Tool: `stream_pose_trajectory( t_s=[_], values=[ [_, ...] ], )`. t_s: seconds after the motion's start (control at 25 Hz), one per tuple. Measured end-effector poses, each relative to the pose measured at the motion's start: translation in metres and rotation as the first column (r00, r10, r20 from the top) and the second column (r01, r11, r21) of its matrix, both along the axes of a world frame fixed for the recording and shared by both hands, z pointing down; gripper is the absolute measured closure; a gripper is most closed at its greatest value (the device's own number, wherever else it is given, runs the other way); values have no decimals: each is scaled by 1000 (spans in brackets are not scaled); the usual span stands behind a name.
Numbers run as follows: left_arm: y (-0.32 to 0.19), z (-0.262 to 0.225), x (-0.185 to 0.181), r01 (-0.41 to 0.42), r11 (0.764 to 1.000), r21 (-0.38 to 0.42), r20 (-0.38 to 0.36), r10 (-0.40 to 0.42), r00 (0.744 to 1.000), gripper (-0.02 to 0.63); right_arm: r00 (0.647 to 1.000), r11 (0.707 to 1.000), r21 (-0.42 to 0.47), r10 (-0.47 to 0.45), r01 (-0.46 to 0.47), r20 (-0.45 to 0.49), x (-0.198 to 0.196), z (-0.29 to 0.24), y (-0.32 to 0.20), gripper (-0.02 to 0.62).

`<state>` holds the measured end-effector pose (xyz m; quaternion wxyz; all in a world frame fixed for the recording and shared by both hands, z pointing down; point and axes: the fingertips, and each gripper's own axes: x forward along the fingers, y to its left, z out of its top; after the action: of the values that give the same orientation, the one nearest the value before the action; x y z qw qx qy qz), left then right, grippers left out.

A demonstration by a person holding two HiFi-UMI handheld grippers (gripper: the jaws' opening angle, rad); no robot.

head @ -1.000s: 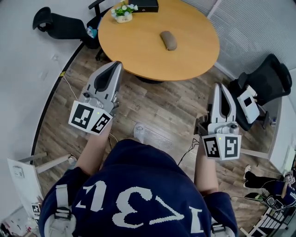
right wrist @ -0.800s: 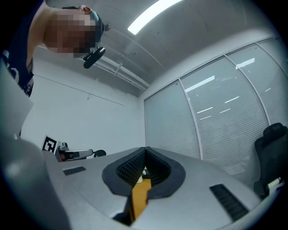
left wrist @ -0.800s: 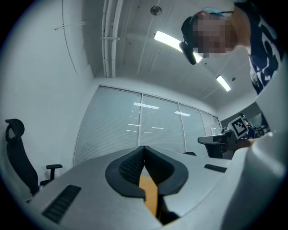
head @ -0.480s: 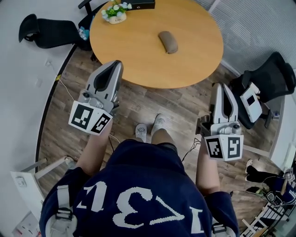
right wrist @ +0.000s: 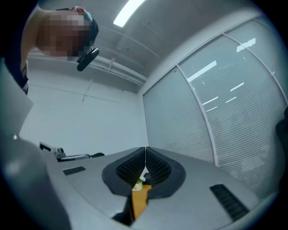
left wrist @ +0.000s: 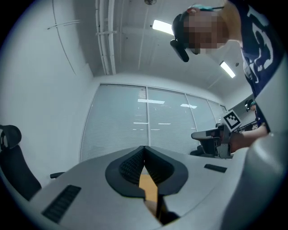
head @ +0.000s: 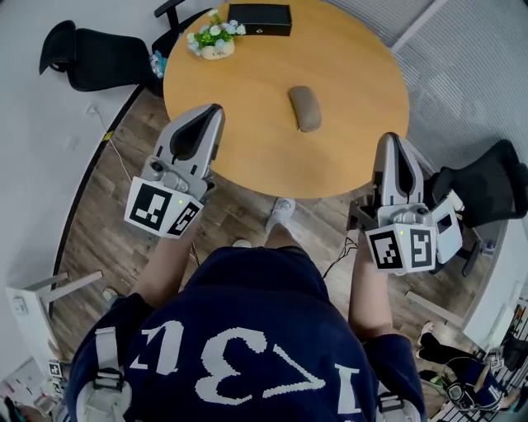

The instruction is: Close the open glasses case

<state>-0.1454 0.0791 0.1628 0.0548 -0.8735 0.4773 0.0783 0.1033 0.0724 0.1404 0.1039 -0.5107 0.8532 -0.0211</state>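
1. The left gripper [left wrist: 144,149] is clenched. In the left gripper view its two ribbed black pads meet at the tips with nothing caught between them. A sliver of the orange-brown worktop [left wrist: 148,191] shows through the gap lower down.
2. The right gripper [right wrist: 145,150] is clenched too, and empty. In the right gripper view its pads close along a thin line, with only a strip of worktop visible beneath them.
3. In the head view both grippers are held out in front of the person, roughly level and side by side. The left gripper's tip reaches over the near edge of the round wooden worktop. The right gripper's tip sits at the near-right rim.
4. The glasses case [head: 305,109], a taupe oblong, lies on the worktop ahead of both grippers. It is ahead and to the right of the left gripper, ahead and to the left of the right one, and well apart from each. It reads as one rounded body, and I cannot tell whether its lid stands open.
5. Farther ahead of the left gripper, beyond the case, a small flower pot [head: 216,41] stands near the worktop's far edge. A black box [head: 259,18] sits just beside it.
6. A black chair [head: 82,56] stands off to the left of the left gripper, and another chair [head: 487,185] stands to the right of the right gripper.
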Motion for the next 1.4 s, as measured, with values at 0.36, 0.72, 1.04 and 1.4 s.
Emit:
stream_pose_trajectory(
  t_s=[0.36,0.72,1.04,1.4],
  values=[
    [-91,-30,47,40,997,60,-42,-38,998,592,985,986,37,-167,165,44,16,-26,-120,569],
    [-144,-1,58,39,999,-18,-53,-40,998,592,990,990,-11,-139,139,-14,23,4,-165,569],
    [-185,33,57,-33,995,-94,-145,19,989,592,991,984,-123,-120,127,66,18,36,-183,569],
    [-217,103,88,-199,964,-174,-91,186,978,592,995,954,-296,-64,40,-71,4,136,-192,569]
  ],
)
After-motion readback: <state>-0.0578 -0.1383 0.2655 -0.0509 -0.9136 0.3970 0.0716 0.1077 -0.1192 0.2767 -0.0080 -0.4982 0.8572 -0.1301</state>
